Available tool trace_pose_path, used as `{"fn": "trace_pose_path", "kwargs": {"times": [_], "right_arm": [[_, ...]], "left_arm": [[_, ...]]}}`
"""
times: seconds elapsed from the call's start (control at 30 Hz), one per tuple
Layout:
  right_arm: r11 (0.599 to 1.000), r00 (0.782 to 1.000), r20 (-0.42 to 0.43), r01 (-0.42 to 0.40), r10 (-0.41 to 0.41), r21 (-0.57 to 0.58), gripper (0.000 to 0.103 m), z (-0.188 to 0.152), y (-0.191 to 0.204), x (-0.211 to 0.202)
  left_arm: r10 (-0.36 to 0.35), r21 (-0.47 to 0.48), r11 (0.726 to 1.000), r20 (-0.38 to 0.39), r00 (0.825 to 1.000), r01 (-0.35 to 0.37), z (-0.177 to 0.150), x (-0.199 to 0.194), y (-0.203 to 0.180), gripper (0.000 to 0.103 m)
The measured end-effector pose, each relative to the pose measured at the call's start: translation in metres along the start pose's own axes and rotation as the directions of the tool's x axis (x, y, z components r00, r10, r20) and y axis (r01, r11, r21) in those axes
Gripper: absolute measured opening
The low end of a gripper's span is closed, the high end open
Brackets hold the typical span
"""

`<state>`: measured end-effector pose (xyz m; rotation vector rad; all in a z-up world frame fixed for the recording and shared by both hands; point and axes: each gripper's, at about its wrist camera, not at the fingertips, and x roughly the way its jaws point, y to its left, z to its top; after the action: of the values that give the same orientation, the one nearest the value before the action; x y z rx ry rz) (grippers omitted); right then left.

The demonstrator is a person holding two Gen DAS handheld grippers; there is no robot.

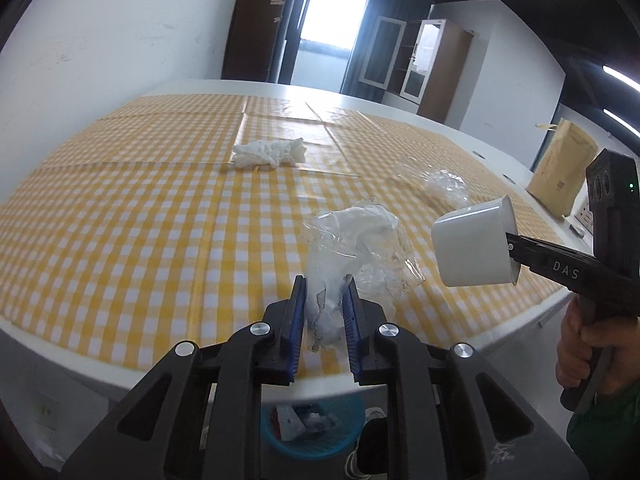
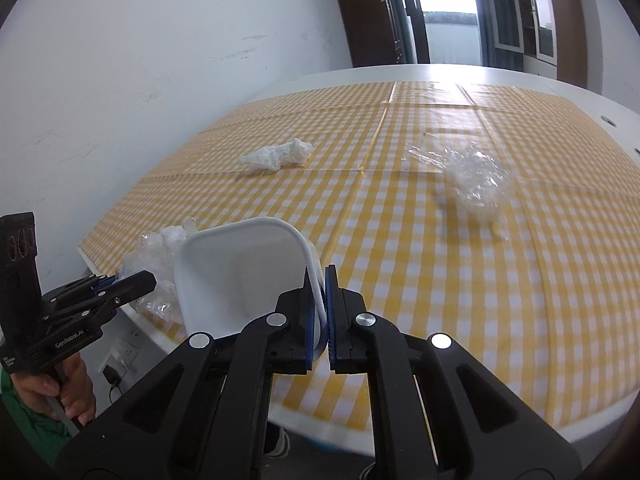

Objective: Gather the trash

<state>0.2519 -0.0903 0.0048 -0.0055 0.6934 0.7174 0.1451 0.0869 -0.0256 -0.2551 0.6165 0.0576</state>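
My left gripper is shut on a crumpled wad of clear plastic wrap with white paper in it, held just above the near edge of the yellow checked tablecloth. To its right, my right gripper is shut on the rim of a white plastic tub, which hangs tilted on its side in the air. In the right wrist view the tub opens toward the camera, its rim pinched in the right gripper. The left gripper and its plastic wad are at the left.
A crumpled white tissue and a clear plastic wad lie farther out on the cloth. A blue basket holding scraps stands on the floor under the near table edge. A brown paper bag stands at the right.
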Motion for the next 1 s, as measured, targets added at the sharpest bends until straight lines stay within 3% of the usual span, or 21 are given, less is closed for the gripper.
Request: {"fn": "trace_pose_path", "kwargs": {"times": [0.4, 0.83, 1.0], "right_arm": [[1.0, 0.999, 0.053, 0.003, -0.004, 0.03, 0.004, -0.051, 0.007, -0.054], [0.999, 0.999, 0.036, 0.022, -0.023, 0.029, 0.004, -0.108, 0.012, -0.084], [1.0, 1.0, 0.02, -0.007, 0.007, -0.008, 0.004, -0.126, 0.026, -0.092]], "left_arm": [[-0.045, -0.032, 0.998, 0.022, 0.999, 0.045, -0.039, -0.04, -0.011, 0.017], [-0.093, -0.053, 0.994, -0.017, 0.995, 0.092, -0.088, -0.06, -0.019, 0.017], [-0.062, -0.011, 0.998, -0.024, 0.998, 0.062, -0.095, -0.075, -0.03, 0.017]]}}
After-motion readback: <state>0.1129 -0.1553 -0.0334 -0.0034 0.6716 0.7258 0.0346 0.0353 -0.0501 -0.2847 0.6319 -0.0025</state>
